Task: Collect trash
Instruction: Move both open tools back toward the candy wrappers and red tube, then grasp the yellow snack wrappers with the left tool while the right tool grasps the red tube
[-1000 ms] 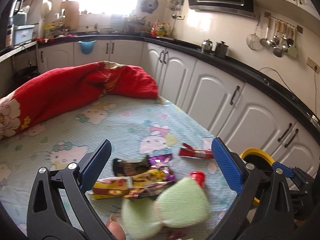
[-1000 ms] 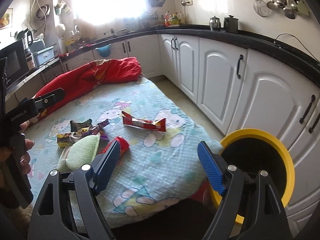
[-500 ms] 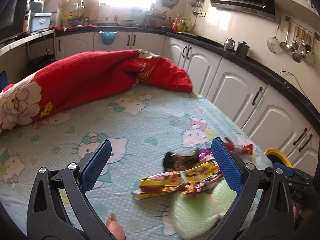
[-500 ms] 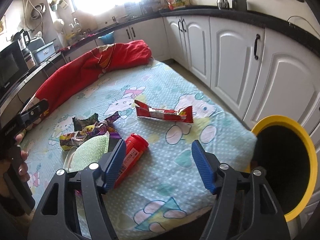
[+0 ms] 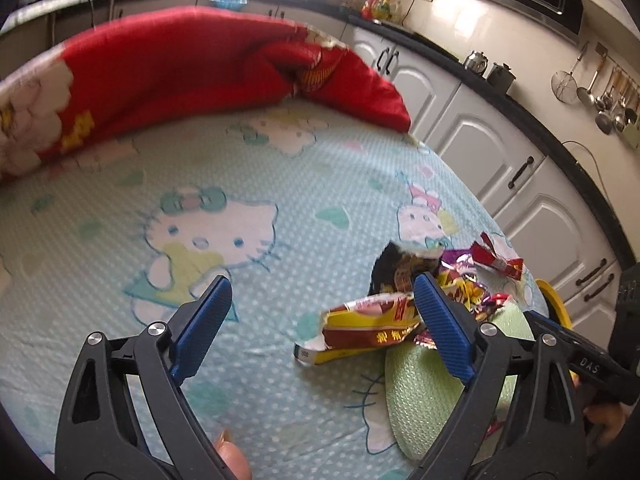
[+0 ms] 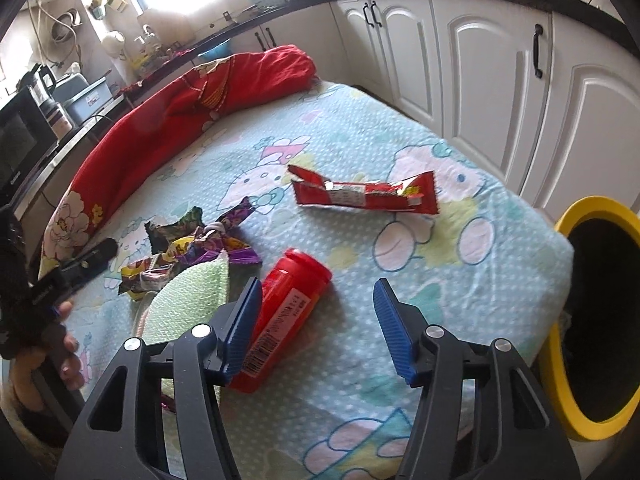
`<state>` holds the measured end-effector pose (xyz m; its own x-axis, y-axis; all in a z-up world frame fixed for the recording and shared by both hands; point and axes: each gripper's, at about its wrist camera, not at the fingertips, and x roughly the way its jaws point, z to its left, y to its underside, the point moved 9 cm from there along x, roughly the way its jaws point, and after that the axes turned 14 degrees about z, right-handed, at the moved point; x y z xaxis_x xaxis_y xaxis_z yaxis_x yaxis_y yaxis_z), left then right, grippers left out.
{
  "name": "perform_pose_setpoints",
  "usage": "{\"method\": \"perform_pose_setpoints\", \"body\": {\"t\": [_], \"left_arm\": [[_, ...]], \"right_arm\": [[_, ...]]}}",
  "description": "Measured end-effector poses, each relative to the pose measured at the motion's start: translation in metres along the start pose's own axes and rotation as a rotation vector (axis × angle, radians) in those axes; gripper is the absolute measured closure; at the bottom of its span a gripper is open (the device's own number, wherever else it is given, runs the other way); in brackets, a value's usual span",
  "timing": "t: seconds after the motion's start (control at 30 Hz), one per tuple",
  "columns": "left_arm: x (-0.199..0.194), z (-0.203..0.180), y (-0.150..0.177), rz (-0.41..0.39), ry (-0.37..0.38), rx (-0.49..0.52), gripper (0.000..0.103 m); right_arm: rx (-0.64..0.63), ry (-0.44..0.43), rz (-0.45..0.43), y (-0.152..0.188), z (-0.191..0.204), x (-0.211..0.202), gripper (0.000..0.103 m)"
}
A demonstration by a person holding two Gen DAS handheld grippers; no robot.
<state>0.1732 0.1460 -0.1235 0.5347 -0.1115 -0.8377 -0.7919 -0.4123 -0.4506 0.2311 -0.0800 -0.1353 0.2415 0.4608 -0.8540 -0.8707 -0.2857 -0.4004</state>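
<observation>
A red bottle (image 6: pixel 286 312) lies on the Hello Kitty sheet (image 6: pixel 360 136) right in front of my open right gripper (image 6: pixel 316 326), its base next to the left finger. A red wrapper (image 6: pixel 364 194) lies beyond it. A pile of crumpled wrappers (image 6: pixel 188 250) (image 5: pixel 404 300) and a light green cloth (image 6: pixel 192 300) (image 5: pixel 424 396) lie to the left. My left gripper (image 5: pixel 320 322) is open and empty above the sheet, its right finger in front of the yellow-red wrapper (image 5: pixel 368 320). A yellow-rimmed trash bin (image 6: pixel 596 312) stands at the bed's right edge.
A red flowered quilt (image 5: pixel 180 68) (image 6: pixel 180 120) is bunched along the far side of the bed. White kitchen cabinets (image 6: pixel 480 48) and a black counter run close along the right. The other gripper (image 5: pixel 580 364) shows at the right of the left wrist view.
My left gripper swung left, so the wrappers now sit at its right finger. My right gripper came down and closer to the red bottle; the bin slid to the right edge.
</observation>
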Motion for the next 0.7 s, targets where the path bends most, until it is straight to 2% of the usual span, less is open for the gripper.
{"method": "perform_pose_setpoints", "body": {"t": [0.2,0.33,0.57,0.7], "left_arm": [[0.02,0.0,0.009,0.055,0.035,-0.026,0.022],[0.024,0.0,0.009,0.047,0.023,-0.015,0.023],[0.023,0.002,0.008,0.037,0.037,-0.027,0.042],[0.023,0.004,0.006,0.033,0.063,-0.044,0.054]], "right_arm": [[0.005,-0.03,0.027,0.001,0.006,0.009,0.047],[0.009,-0.051,0.045,0.003,0.01,0.017,0.047],[0.009,-0.059,0.044,0.002,0.015,0.026,0.047],[-0.011,-0.074,0.046,0.003,0.02,0.025,0.06]]}}
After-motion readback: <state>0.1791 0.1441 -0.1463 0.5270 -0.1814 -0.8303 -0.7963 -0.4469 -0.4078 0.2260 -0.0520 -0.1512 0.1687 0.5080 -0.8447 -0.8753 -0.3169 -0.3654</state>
